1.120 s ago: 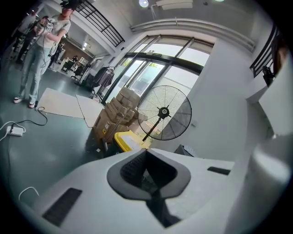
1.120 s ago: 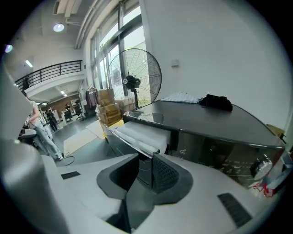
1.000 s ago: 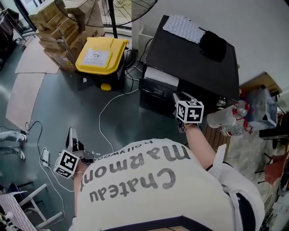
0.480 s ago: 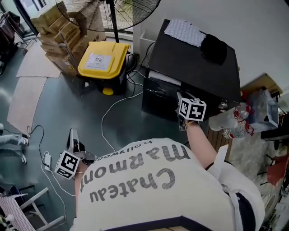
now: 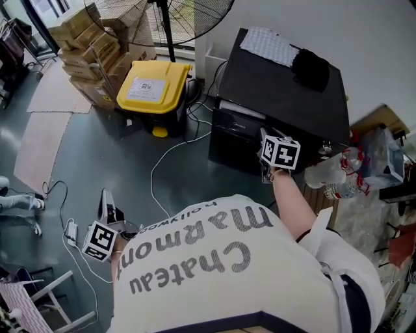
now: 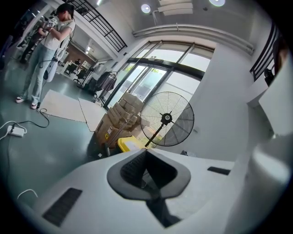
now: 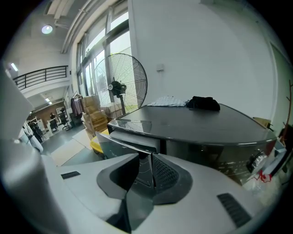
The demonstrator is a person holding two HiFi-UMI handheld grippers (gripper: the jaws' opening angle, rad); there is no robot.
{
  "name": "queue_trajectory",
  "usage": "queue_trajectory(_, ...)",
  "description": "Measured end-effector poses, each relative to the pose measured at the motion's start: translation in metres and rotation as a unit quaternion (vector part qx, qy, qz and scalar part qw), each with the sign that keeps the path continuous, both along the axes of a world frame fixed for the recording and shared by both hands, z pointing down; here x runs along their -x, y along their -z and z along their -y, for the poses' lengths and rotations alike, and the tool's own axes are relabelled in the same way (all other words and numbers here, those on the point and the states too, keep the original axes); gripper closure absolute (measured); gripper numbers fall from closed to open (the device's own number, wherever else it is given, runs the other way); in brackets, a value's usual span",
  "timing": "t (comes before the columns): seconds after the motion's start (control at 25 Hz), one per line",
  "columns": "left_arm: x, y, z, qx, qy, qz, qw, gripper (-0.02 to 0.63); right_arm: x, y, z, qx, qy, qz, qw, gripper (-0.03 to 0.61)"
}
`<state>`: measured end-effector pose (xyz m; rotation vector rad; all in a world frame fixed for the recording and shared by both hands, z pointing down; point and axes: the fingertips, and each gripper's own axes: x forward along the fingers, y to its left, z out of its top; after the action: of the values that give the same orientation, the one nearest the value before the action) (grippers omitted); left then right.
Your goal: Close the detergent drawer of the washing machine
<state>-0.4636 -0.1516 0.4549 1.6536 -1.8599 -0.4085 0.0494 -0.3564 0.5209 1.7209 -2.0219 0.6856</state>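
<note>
A black washing machine [image 5: 286, 84] stands against the wall. Its detergent drawer [image 5: 239, 110] at the top left of the front sticks out a little, a pale strip of its top showing. My right gripper [image 5: 265, 144] is at the machine's front, just right of the drawer. In the right gripper view the drawer's front panel [image 7: 130, 137] lies directly ahead of the gripper [image 7: 149, 157]. Its jaws have just been closing slightly and stand a narrow gap apart; I cannot tell whether they touch the panel. My left gripper [image 5: 104, 198] hangs low over the floor, shut and empty [image 6: 146, 157].
A yellow-lidded bin [image 5: 155, 88], cardboard boxes [image 5: 91, 39] and a standing fan [image 5: 166, 19] are left of the machine. Cables [image 5: 162, 162] run across the floor. A black cloth [image 5: 311, 68] and a patterned cloth [image 5: 270, 45] lie on top. Plastic bottles [image 5: 331, 175] are at the right. A person [image 6: 50, 50] stands far off.
The drawer has slid further into the machine; less of its pale top shows. My right gripper has followed it toward the machine's front. The left gripper has stayed put.
</note>
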Motion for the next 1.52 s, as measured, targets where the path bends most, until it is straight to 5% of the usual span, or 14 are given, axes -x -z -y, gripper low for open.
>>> queue_trajectory(0.56,0.024,-0.009,-0.059,0.005,0.073,-0.014,0.9972,0.606,-0.011,0.003,0.025,0.021,-0.066,0.041,0.997,0.474)
queue_trajectory(0.96,0.001,-0.006,-0.076,0.013,0.091,0.000,0.9958,0.606,-0.014,-0.004,0.027,0.023,-0.052,0.090,0.994,0.457)
queue_trajectory(1.2,-0.036,-0.001,-0.077,0.021,0.095,0.013,0.9951,0.606,-0.014,-0.008,0.029,0.025,-0.009,0.111,0.994,0.452)
queue_trajectory(1.36,-0.077,0.004,-0.081,0.027,0.098,0.016,0.9947,0.606,-0.013,-0.037,0.006,0.109,0.009,0.050,0.993,0.451)
queue_trajectory(1.52,-0.130,0.004,-0.080,0.031,0.082,0.012,0.9961,0.606,0.032,-0.053,-0.041,0.155,0.133,0.022,0.979,0.457)
